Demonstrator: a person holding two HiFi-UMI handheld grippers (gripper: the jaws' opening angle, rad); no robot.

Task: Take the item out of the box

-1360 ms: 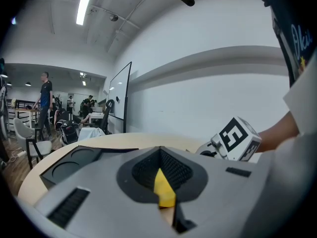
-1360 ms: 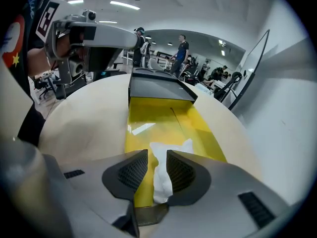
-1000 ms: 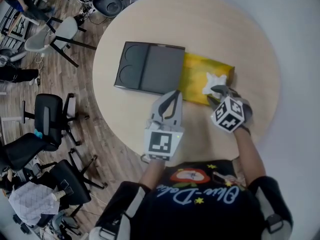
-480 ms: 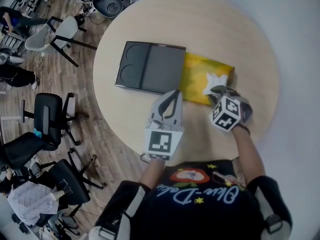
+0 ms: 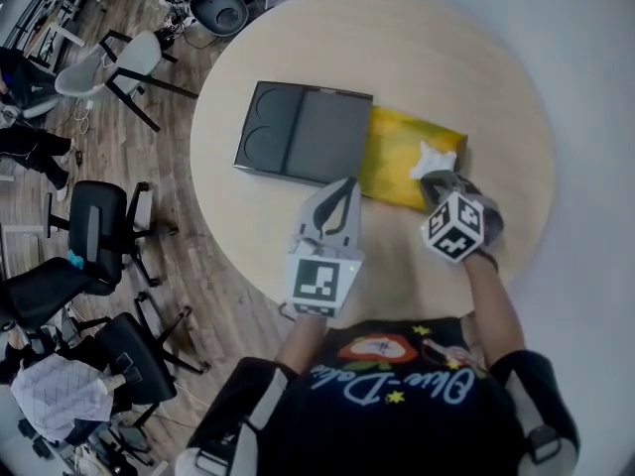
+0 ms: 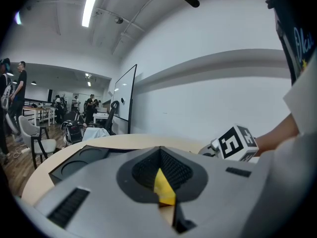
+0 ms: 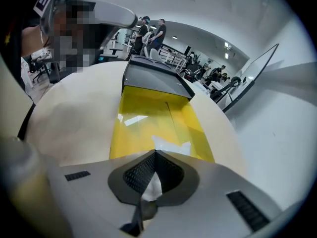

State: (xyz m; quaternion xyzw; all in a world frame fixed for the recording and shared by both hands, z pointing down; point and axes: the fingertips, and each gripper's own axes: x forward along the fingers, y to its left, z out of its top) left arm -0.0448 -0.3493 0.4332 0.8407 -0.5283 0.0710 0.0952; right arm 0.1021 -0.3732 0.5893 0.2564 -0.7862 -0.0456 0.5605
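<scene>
On my round, pale table [image 5: 446,58], the flat black box [image 5: 303,132] and glossy yellow sheet [image 5: 392,152] beside it lie unmoved. My left gripper [image 5: 342,188] stays closed; the right gripper [image 5: 437,180] has edged forward, clamped on crumpled white paper [image 5: 435,155] atop the sheet.

A round pale table [image 5: 397,58] is standing on a wooden floor [image 5: 203,276]. Black office chairs [image 5: 94,231] and a white chair [image 5: 99,67] are sitting to its left. A strip light [image 6: 91,4] is glowing overhead, and a whiteboard [image 6: 124,100] is standing by the white wall [image 6: 213,93].
</scene>
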